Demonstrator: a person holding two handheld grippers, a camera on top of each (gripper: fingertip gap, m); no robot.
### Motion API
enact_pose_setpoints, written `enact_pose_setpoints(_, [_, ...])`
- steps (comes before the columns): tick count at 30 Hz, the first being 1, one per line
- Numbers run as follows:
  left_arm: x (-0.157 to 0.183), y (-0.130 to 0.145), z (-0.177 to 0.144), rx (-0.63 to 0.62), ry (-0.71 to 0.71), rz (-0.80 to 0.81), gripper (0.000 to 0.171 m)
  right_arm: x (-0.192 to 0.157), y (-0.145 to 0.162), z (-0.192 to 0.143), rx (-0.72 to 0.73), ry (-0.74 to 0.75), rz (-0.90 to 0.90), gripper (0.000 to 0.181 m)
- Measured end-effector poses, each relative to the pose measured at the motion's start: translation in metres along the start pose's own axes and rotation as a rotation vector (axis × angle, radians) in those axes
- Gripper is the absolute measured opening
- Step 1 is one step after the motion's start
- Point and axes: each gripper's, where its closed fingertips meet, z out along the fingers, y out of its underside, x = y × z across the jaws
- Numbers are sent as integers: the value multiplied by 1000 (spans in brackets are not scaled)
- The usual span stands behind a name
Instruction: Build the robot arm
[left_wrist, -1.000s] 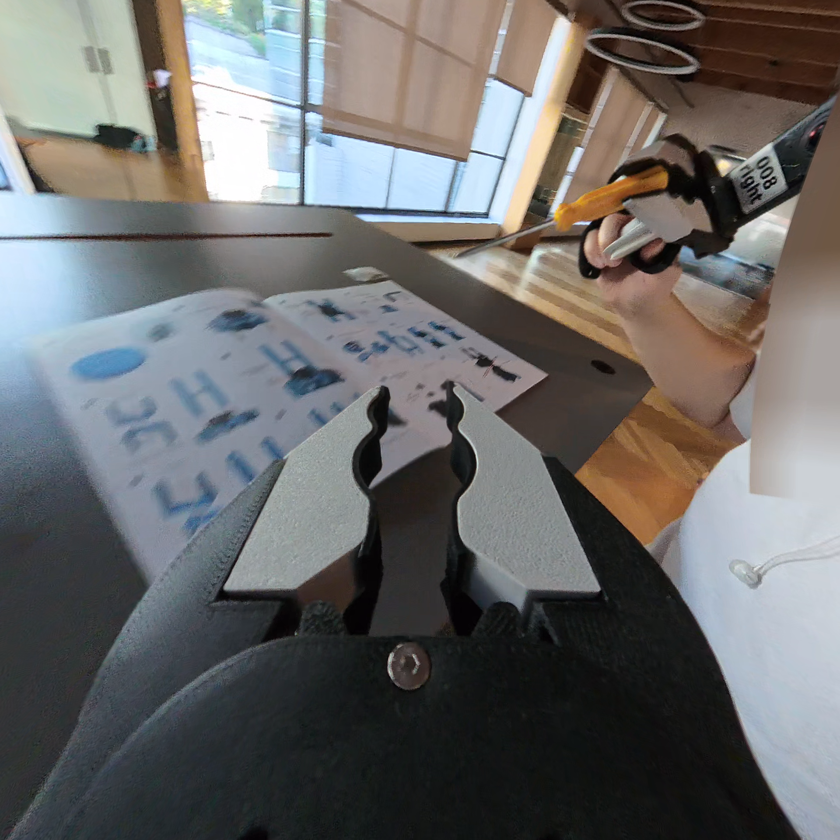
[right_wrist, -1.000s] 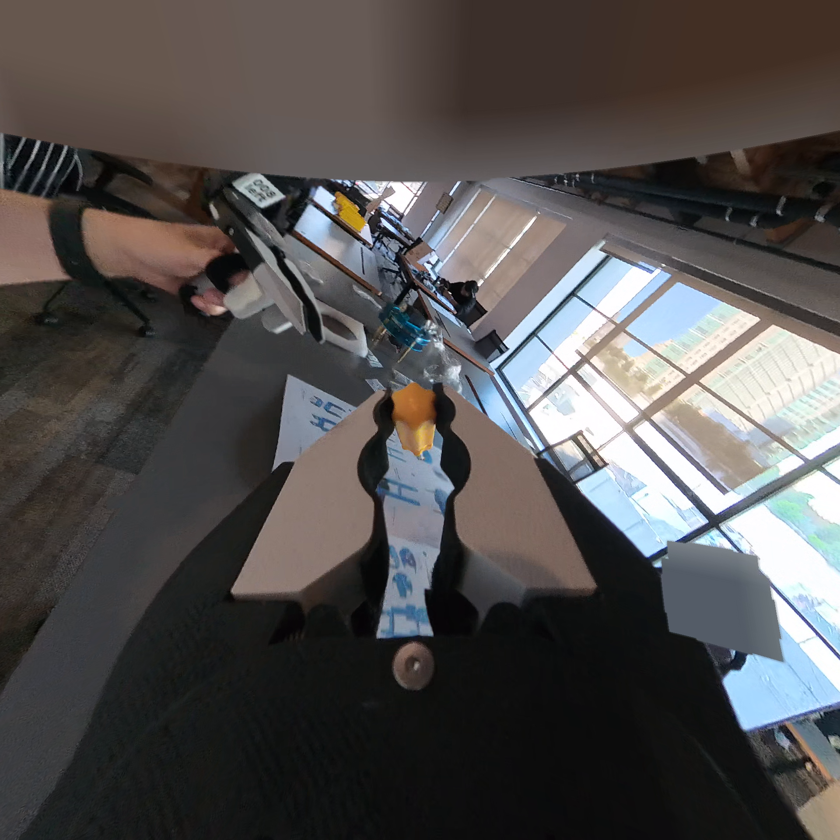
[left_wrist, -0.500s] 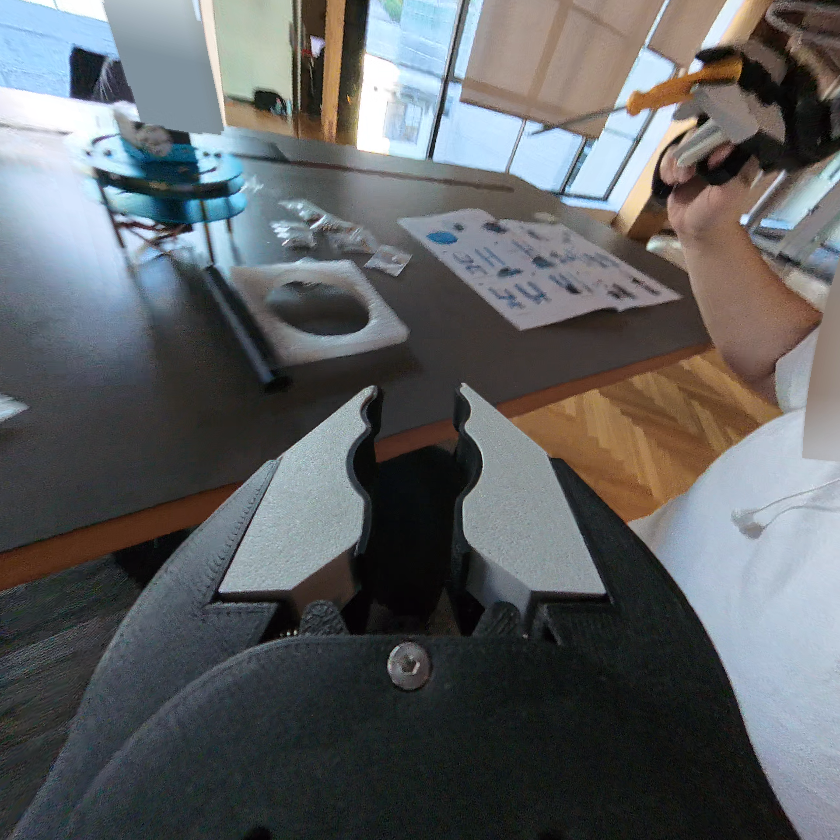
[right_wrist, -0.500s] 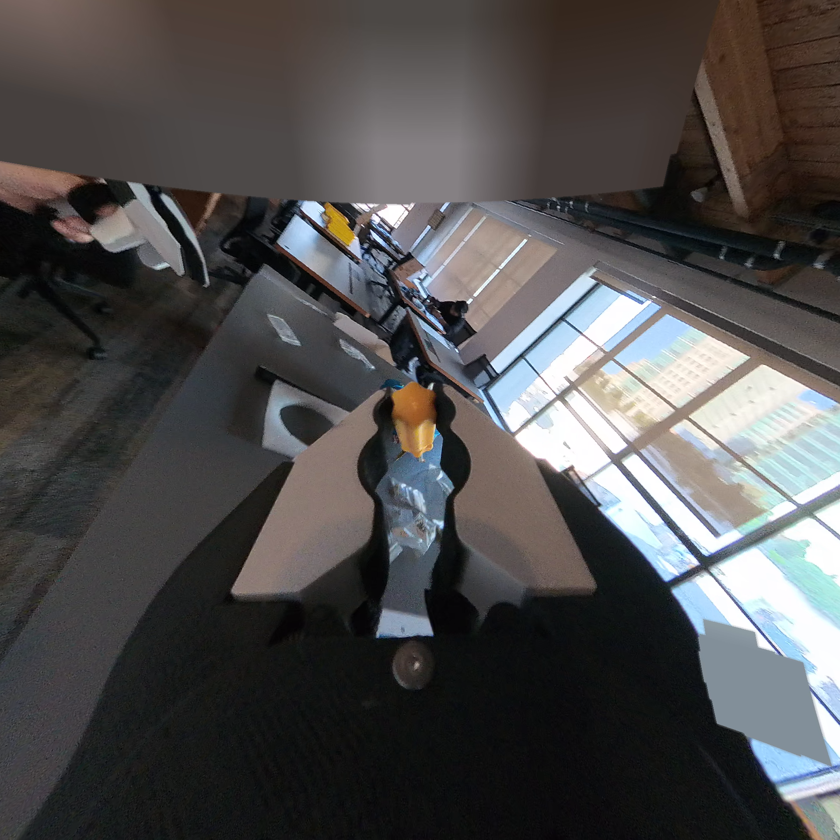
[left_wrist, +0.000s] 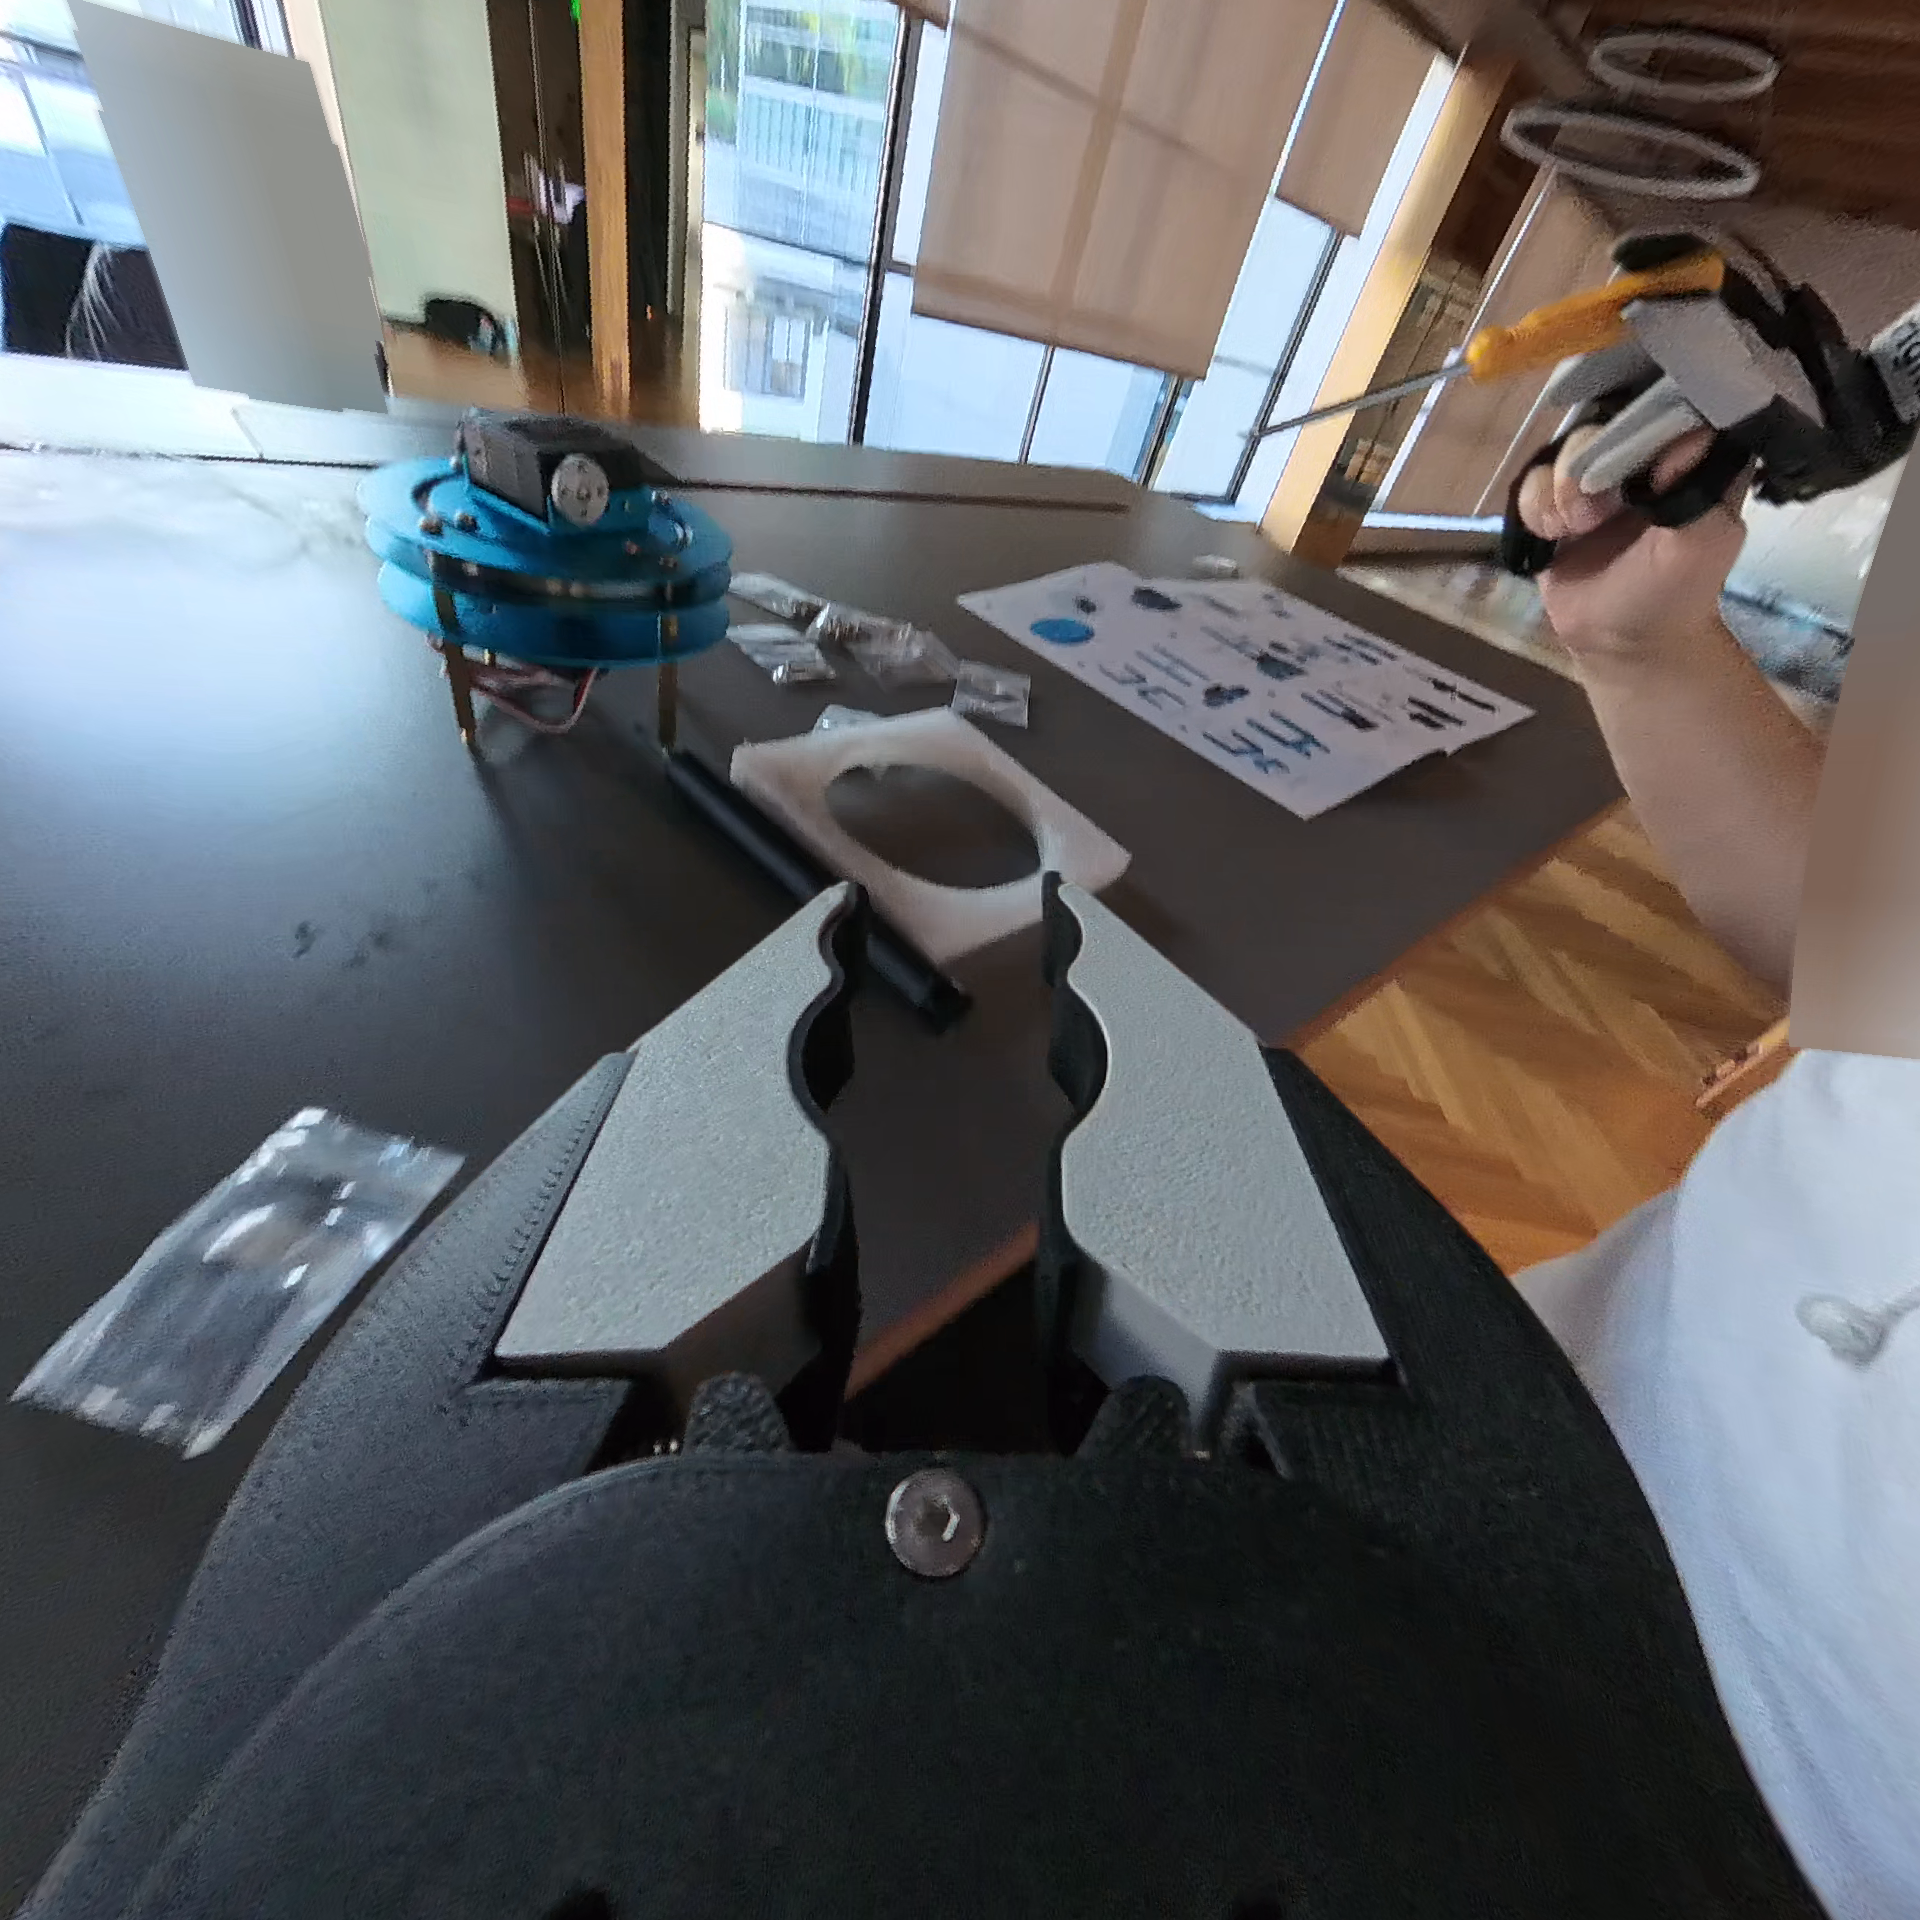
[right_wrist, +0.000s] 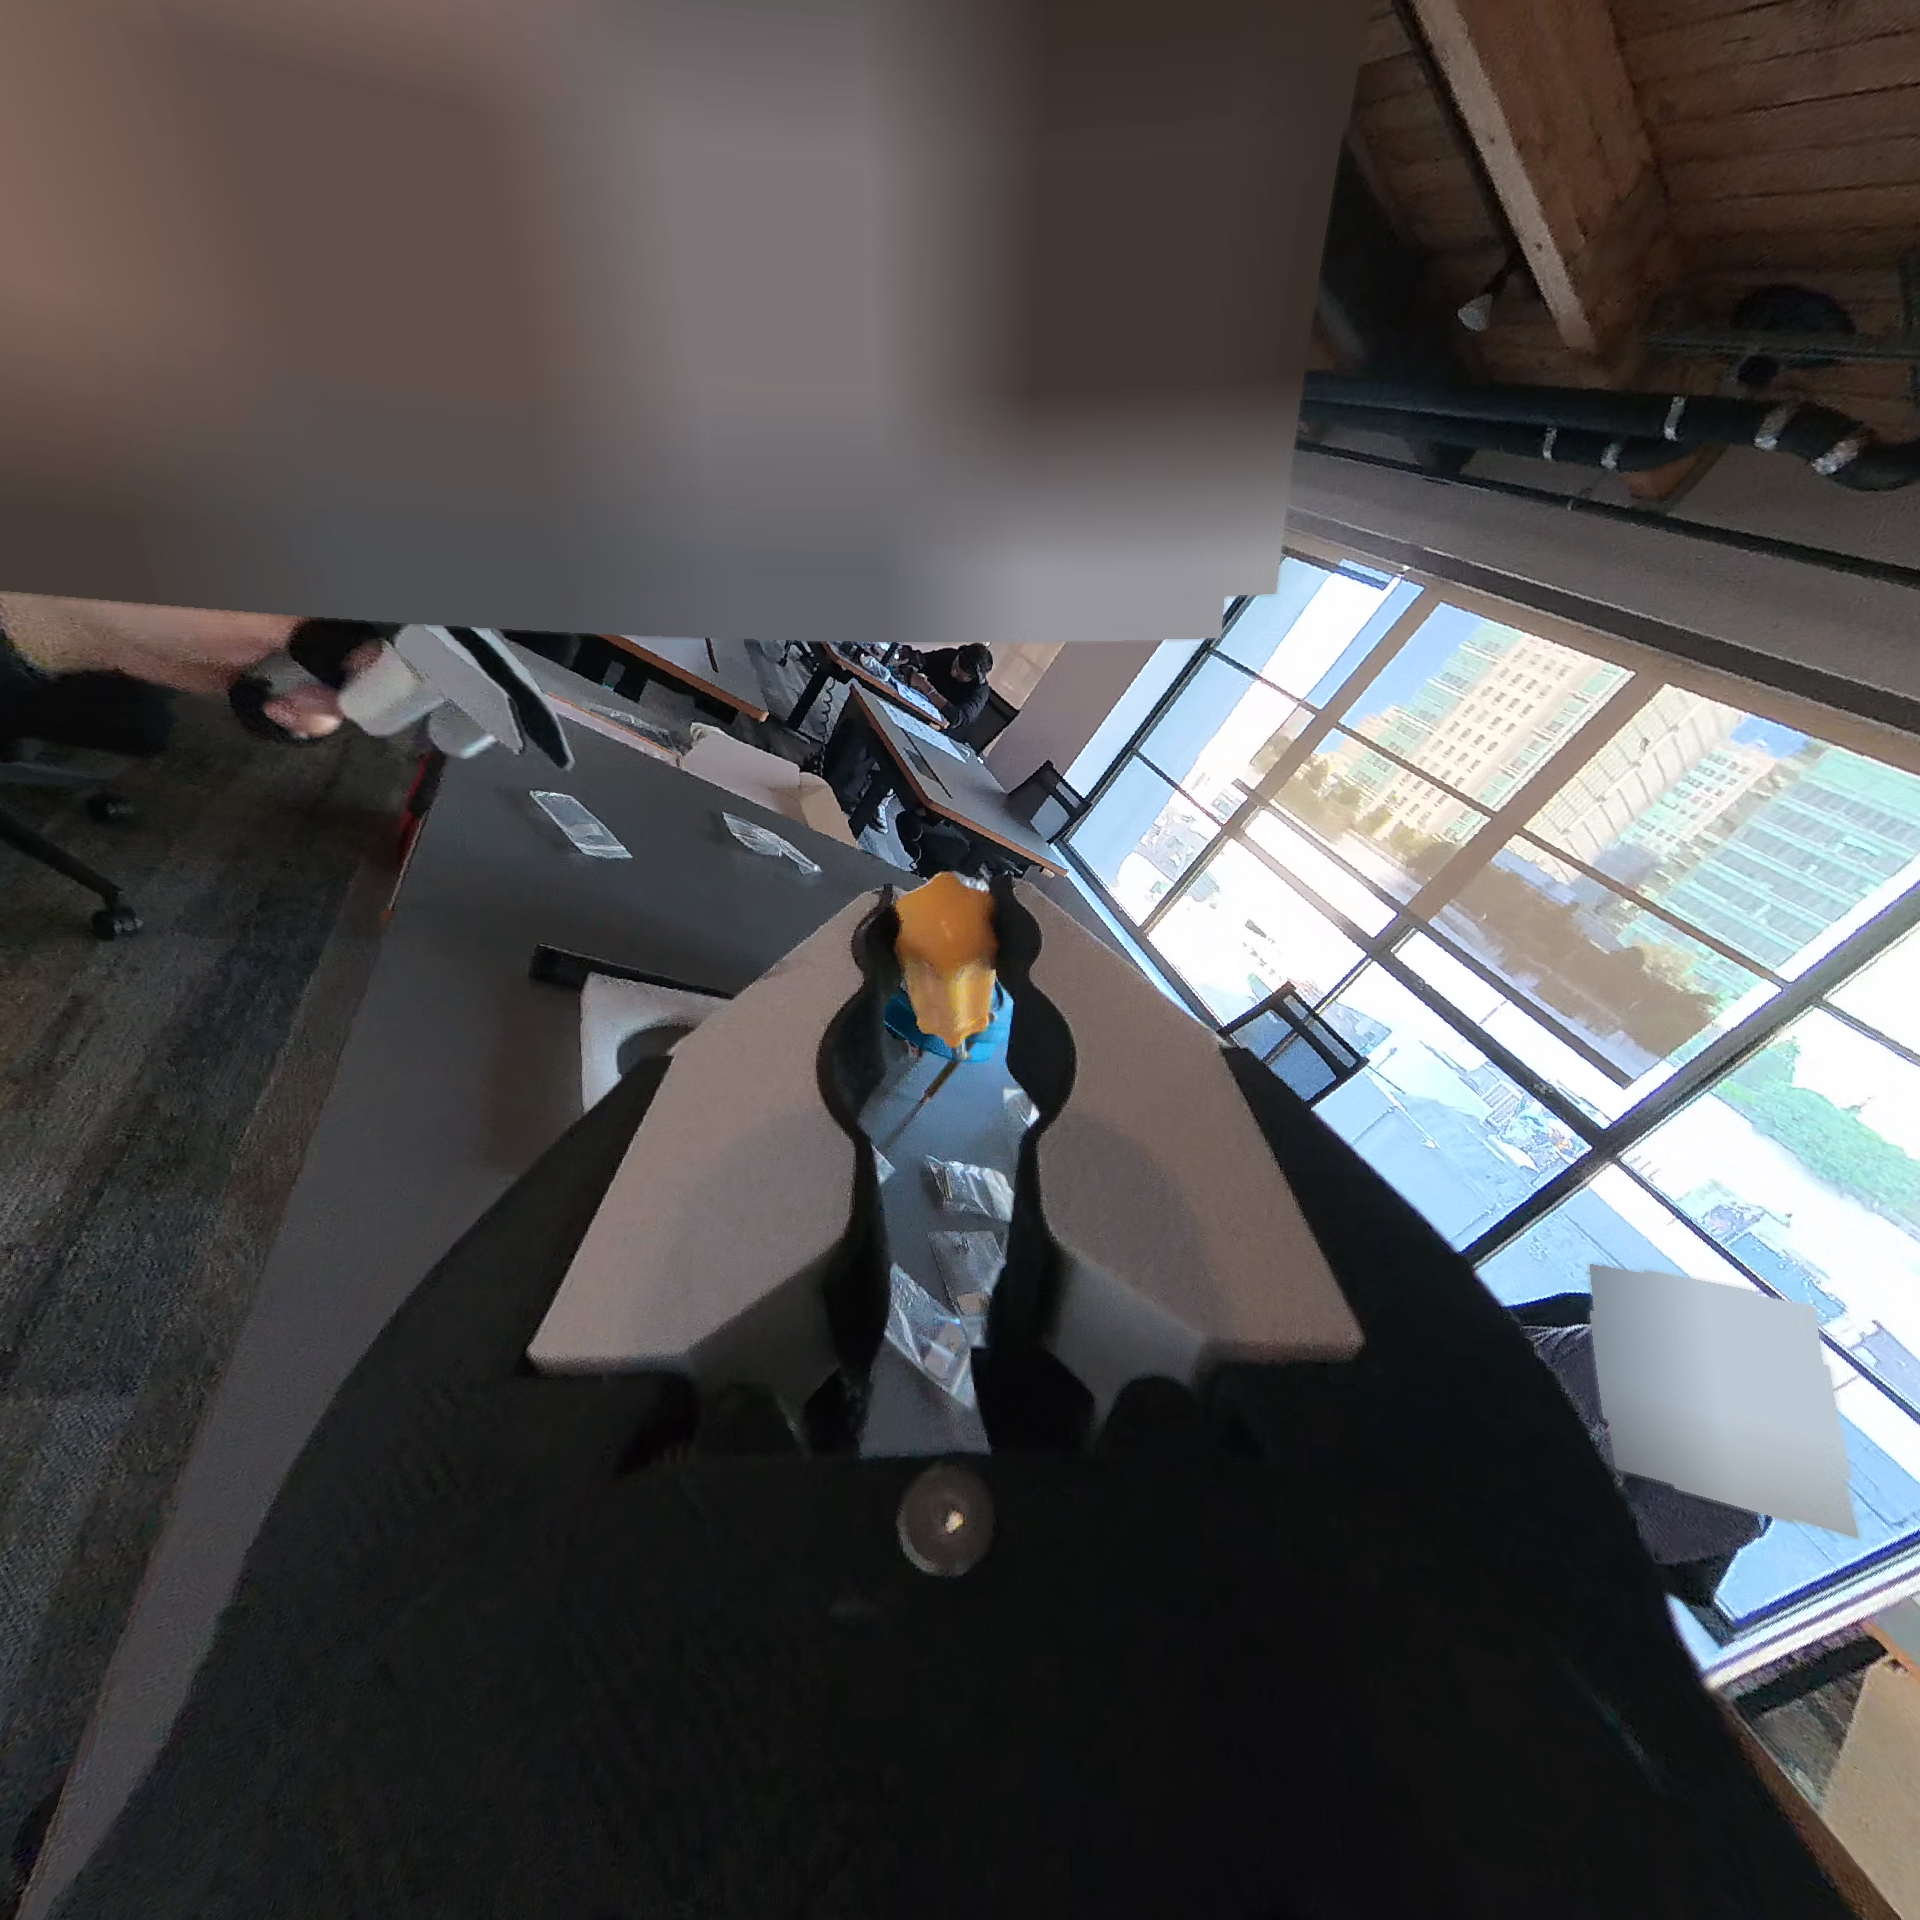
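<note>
- I see the dark table (left_wrist: 260, 852), its near edge just under my left gripper (left_wrist: 948, 914), jaws parted and empty.
- The white foam frame (left_wrist: 1081, 862) lies just beyond those fingertips; blue disc assembly (left_wrist: 540, 582) farther back.
- My right gripper (right_wrist: 943, 925) clamps the yellow-handled screwdriver (right_wrist: 940, 977), raised above the table.

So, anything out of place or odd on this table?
Little. Small clear bags lie scattered loosely beside the blue disc assembly, one bag off alone by the near edge. The right gripper is up off the table, shut on a screwdriver. The left gripper is open and empty. Nothing looks spilled or damaged.
</note>
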Motion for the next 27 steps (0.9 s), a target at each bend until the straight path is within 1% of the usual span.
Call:
enact_pose_setpoints(5, [-7,-3,49,53,-79,54,36,34,8,-52,1,40,18,15])
enact_pose_setpoints(8, [-16,-9,65,108,-159,67,38,59,17,-88,-29,73,-11,15])
enact_pose_setpoints(10, [-29,-10,66,124,-249,39,37,74,24,-113,-48,78,-11,16])
enact_pose_setpoints(12, [-39,-17,59,177,-317,7,36,89,33,-137,-72,93,-18,16])
enact_pose_setpoints(15, [-49,-35,47,281,-350,-27,36,111,47,-170,-91,127,-36,16])
enact_pose_setpoints(17, [-66,-39,40,289,-421,-19,36,123,55,-188,-91,149,-48,15])
enact_pose_setpoints(18, [-71,-43,39,302,-431,-17,38,129,60,-195,-91,162,-50,15])
enact_pose_setpoints(21, [-84,-47,39,341,-467,-27,39,139,76,-211,-90,180,-44,15])
enact_pose_setpoints(24, [-85,-60,44,476,-448,-60,41,143,91,-220,-93,195,-51,15])
enact_pose_setpoints(25, [-85,-62,45,497,-446,-51,40,144,94,-222,-85,197,-49,15])
enact_pose_setpoints(27, [-87,-61,43,485,-499,-23,40,143,96,-224,-60,194,-24,15])
